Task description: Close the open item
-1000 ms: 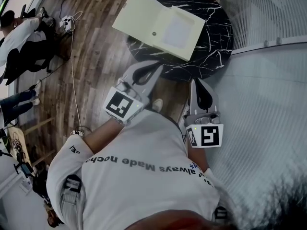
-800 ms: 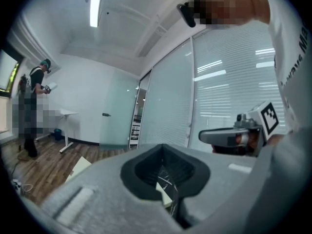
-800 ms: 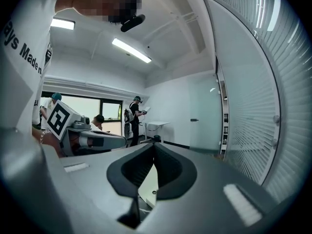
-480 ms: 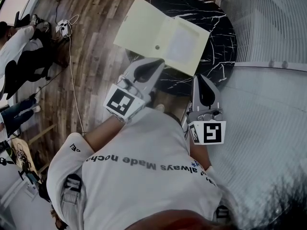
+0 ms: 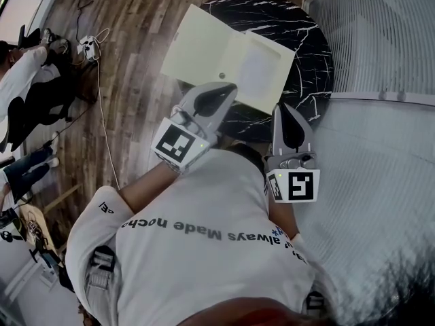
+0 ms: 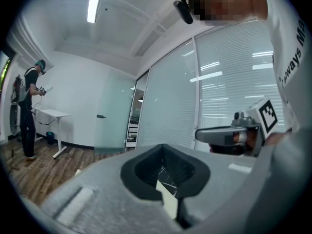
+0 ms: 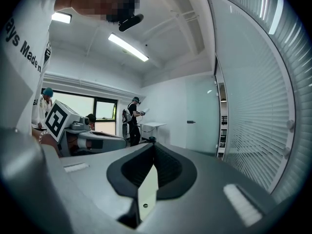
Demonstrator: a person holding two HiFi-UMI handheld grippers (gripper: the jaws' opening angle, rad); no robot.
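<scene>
Counter (image 5: pixel 309 53) comes first: a round black marbled top, lying far of the person. Across it lies the open pale-yellow folder (image 5: pixel 204 46), long axis left to right, its left leaf overhanging the counter's left rim and its right leaf flat on the stone. Left gripper (image 5: pixel 230 88), jaws together and empty, points at the folder's near edge by the fold (the nearer tool for that free leaf, I judge). Right gripper (image 5: pixel 283 109), likewise closed on nothing, sits just near of the right leaf.
</scene>
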